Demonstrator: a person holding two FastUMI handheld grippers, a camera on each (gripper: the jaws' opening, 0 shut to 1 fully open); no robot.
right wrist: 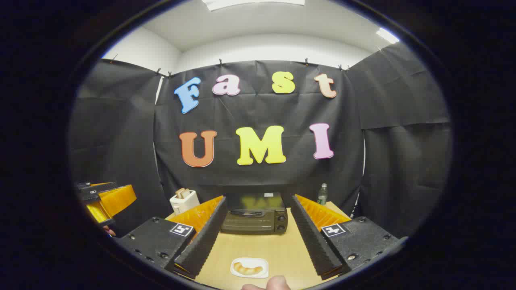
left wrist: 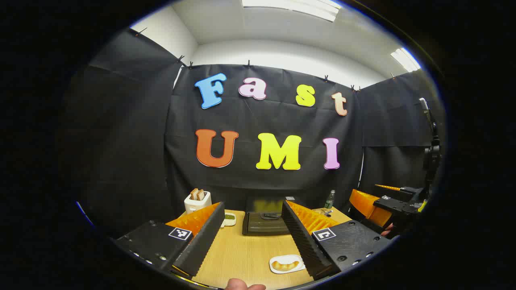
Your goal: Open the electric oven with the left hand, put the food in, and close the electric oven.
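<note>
Both grippers released: left gripper [left wrist: 252,233] and right gripper [right wrist: 258,237] hold nothing. Oven [right wrist: 254,217] mid-frame at table's [left wrist: 246,257] back, door seemingly closed. Food [right wrist: 248,268] on plate [right wrist: 238,263], bottom centre.

Before us: matt wood-grain table [right wrist: 282,249], glossy dark glass oven door [right wrist: 254,203], ribbed matt-black gripper fingers [right wrist: 308,231], our own.

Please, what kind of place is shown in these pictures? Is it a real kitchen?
Probably not a real kitchen: it looks like a recording booth staged as one. Black cloth hangs on all sides, and one wooden table carries an electric oven, a toaster and a plate of food.
</note>
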